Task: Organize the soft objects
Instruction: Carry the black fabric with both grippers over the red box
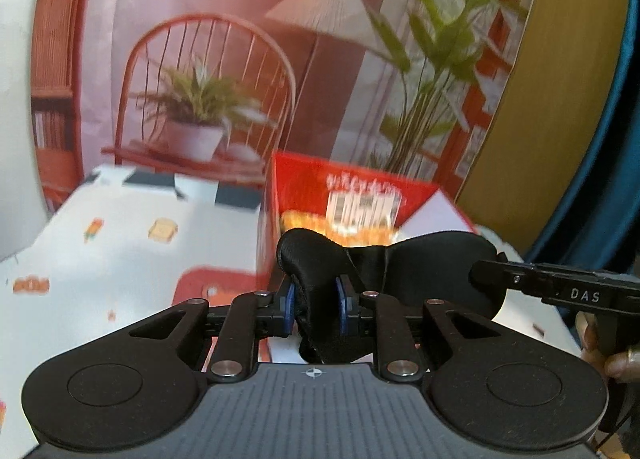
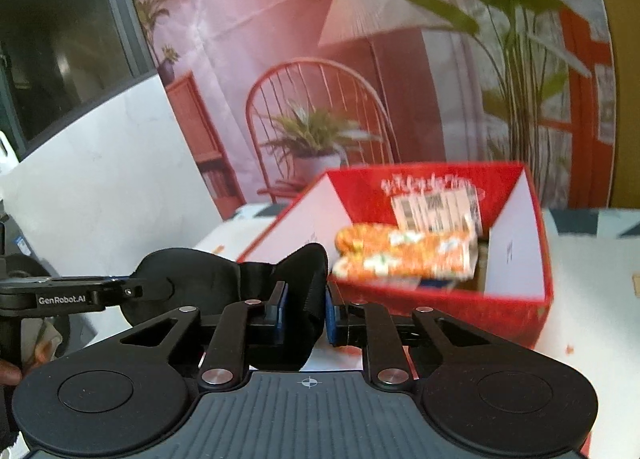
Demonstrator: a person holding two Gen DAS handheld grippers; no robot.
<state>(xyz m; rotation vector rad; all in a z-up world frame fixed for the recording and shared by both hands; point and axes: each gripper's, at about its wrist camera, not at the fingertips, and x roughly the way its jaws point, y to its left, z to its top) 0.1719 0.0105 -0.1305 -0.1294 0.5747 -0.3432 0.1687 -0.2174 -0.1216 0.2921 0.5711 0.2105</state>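
A black padded eye mask hangs in the air in front of a red box. My left gripper is shut on the mask's left lobe, its blue pads pressing the fabric. My right gripper reaches in from the right onto the other lobe. In the right wrist view, my right gripper is shut on the mask, and the left gripper grips its far end. The open red box holds an orange patterned packet.
A white tablecloth with small food prints covers the table under the box. A printed backdrop of a chair and plants stands behind it. A person's hand holds the right gripper's handle. A dark window is at upper left.
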